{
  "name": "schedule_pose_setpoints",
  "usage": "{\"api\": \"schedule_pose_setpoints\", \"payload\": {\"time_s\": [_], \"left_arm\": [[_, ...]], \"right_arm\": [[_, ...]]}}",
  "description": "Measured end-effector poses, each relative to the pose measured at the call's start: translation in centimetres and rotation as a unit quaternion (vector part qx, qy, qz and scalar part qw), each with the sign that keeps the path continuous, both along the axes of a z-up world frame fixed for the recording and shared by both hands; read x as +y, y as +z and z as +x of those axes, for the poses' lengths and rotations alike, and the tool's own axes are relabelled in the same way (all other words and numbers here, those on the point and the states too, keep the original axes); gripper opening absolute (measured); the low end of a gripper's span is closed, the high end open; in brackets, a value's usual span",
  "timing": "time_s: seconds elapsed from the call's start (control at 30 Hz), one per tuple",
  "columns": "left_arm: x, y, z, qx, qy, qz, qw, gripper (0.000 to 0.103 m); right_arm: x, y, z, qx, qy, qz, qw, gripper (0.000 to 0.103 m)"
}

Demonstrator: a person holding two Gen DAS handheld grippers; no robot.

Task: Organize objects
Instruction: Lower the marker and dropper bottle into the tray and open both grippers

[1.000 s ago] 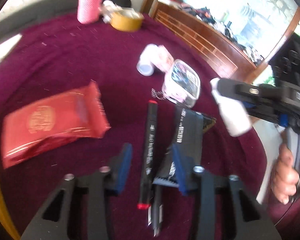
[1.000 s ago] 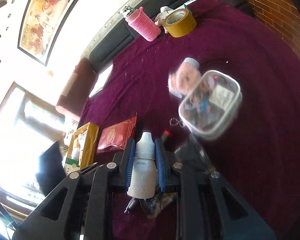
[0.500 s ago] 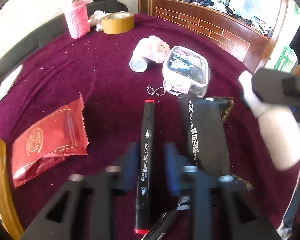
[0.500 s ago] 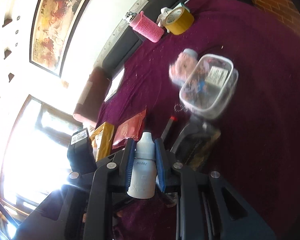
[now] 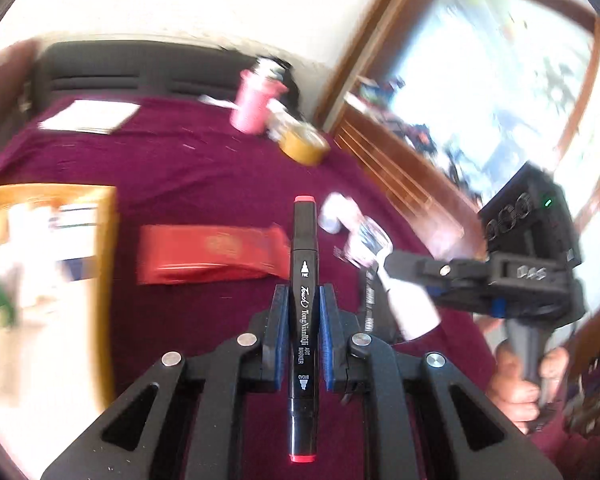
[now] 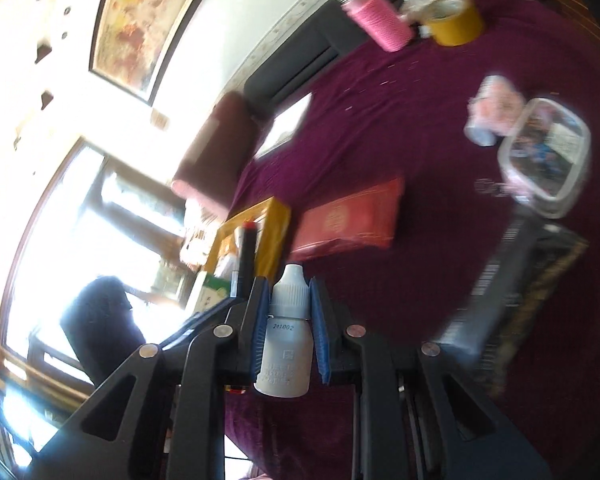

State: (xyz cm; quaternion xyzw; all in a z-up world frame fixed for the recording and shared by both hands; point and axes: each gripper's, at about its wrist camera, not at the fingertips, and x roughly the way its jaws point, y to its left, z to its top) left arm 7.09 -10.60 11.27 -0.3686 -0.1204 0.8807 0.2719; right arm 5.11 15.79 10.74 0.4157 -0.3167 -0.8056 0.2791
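My left gripper is shut on a black art marker with red ends, held lengthwise above the maroon table. My right gripper is shut on a small white dropper bottle, cap forward; the bottle also shows in the left wrist view, to the right of the marker. The marker shows in the right wrist view, over an open yellow box. That box lies at the left in the left wrist view.
On the table lie a red foil packet, a black packet, a clear pouch, a pink fluffy item, a tape roll, a pink bottle and white paper.
My left gripper closed on the marker and lifted it off the table, swinging left toward the yellow box. My right gripper kept the dropper bottle and moved along beside it.
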Motion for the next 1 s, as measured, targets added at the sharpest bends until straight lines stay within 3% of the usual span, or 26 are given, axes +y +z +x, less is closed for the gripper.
{"api": "schedule_pose_setpoints", "payload": {"time_s": [0.17, 0.33, 0.47, 0.67, 0.8, 0.87, 0.93, 1.0], "left_arm": [[-7.6, 0.5, 0.8, -0.013, 0.091, -0.029, 0.9953, 0.011], [-11.4, -3.0, -0.6, -0.059, 0.136, -0.047, 0.9878, 0.011], [-12.4, -6.1, -2.5, -0.096, 0.154, -0.037, 0.9828, 0.011], [-12.3, -7.8, -3.9, -0.103, 0.170, -0.050, 0.9788, 0.011], [-12.6, -8.2, -4.2, -0.102, 0.175, -0.037, 0.9785, 0.012], [-12.7, -8.3, -4.2, -0.103, 0.179, -0.042, 0.9776, 0.017], [-12.6, -8.2, -4.1, -0.102, 0.178, -0.041, 0.9779, 0.044], [-12.8, -7.9, -3.8, -0.093, 0.183, -0.041, 0.9778, 0.051]], "right_arm": [[-7.9, 0.5, -2.4, -0.004, 0.066, 0.014, 0.998, 0.018], [-16.3, -0.6, -4.9, -0.017, 0.120, 0.051, 0.991, 0.018], [-21.5, -2.0, -7.1, -0.025, 0.130, 0.108, 0.985, 0.018], [-24.6, -4.1, -9.8, -0.032, 0.125, 0.188, 0.974, 0.018], [-25.5, -4.9, -10.7, -0.036, 0.118, 0.220, 0.968, 0.018], [-25.9, -5.1, -10.9, -0.036, 0.116, 0.235, 0.964, 0.019], [-26.0, -5.2, -11.2, -0.032, 0.110, 0.250, 0.962, 0.019], [-25.9, -5.1, -11.4, -0.033, 0.104, 0.252, 0.962, 0.023]]}}
